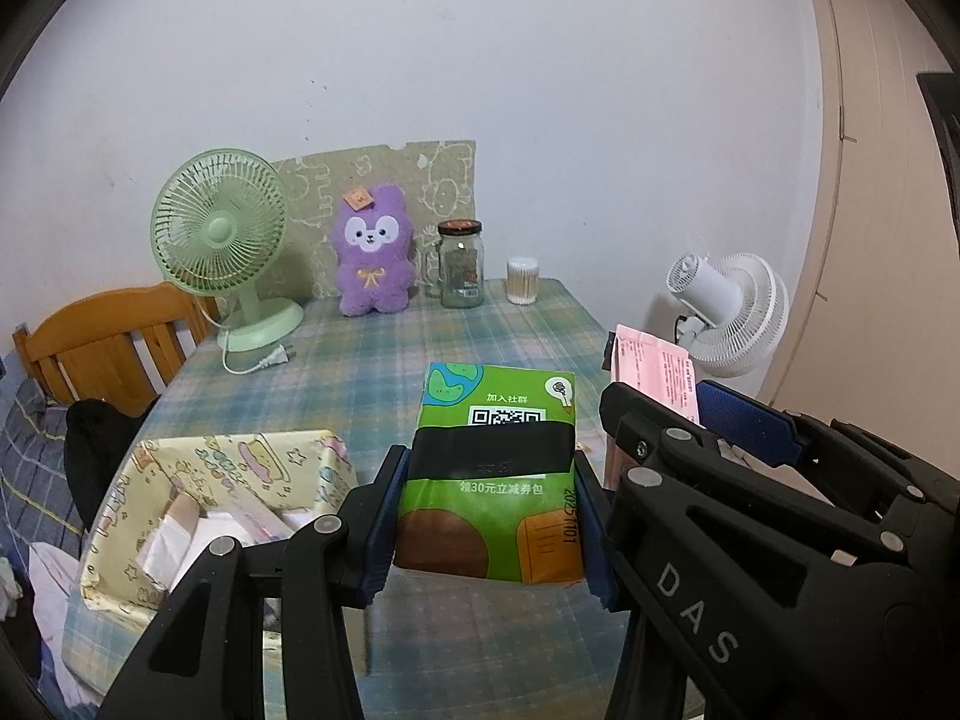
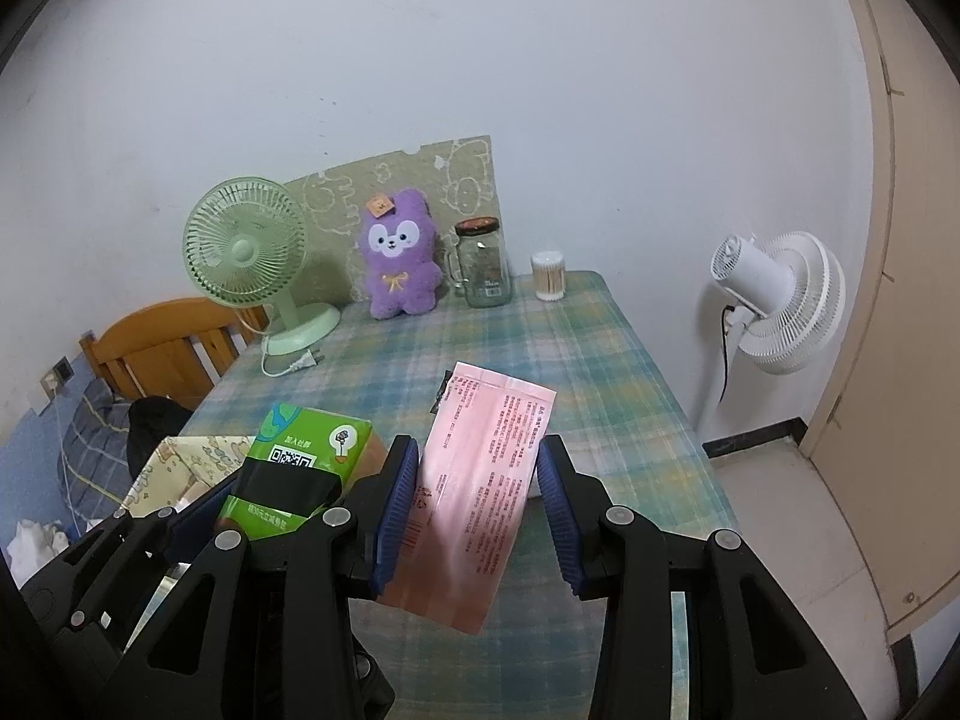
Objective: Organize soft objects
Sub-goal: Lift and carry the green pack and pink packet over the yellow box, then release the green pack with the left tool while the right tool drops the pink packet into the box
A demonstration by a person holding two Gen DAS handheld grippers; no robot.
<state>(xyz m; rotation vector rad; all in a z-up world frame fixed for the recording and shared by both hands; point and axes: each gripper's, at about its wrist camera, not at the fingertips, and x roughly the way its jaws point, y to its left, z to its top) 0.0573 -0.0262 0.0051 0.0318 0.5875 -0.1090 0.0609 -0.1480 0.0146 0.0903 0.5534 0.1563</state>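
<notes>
A: What do you have in your left gripper (image 1: 489,516)?

B: The green pack (image 1: 501,468). Your blue pads press on both its long sides, so the jaws are clamped on it, and it sits clear of the table (image 1: 372,354), tilted away from you.

A: And your right gripper (image 2: 477,516)?

B: It is clamped on the pink pack (image 2: 486,480), pads on both edges, the pack slanting up and off the table too. In your right wrist view the green pack (image 2: 300,468) shows just left of the pink one, with the left gripper's arms crossing the lower left corner.

A: Where is the basket?

B: The yellow basket (image 1: 132,480) stands on the table's near left corner, left of the green pack, with white packets inside it.

A: What lies further out on the table?

B: Along its far edge, against the wall: a green fan (image 1: 222,240) at the left with its plug lying on the cloth, a purple plush (image 1: 372,258) next, then a glass jar (image 1: 461,267) with a dark lid, then a tub of cotton swabs (image 1: 522,281). A patterned board leans behind the plush.

A: And off the table?

B: A white fan (image 2: 774,300) stands past its right side, and a wooden chair (image 1: 102,342) past its left.
</notes>
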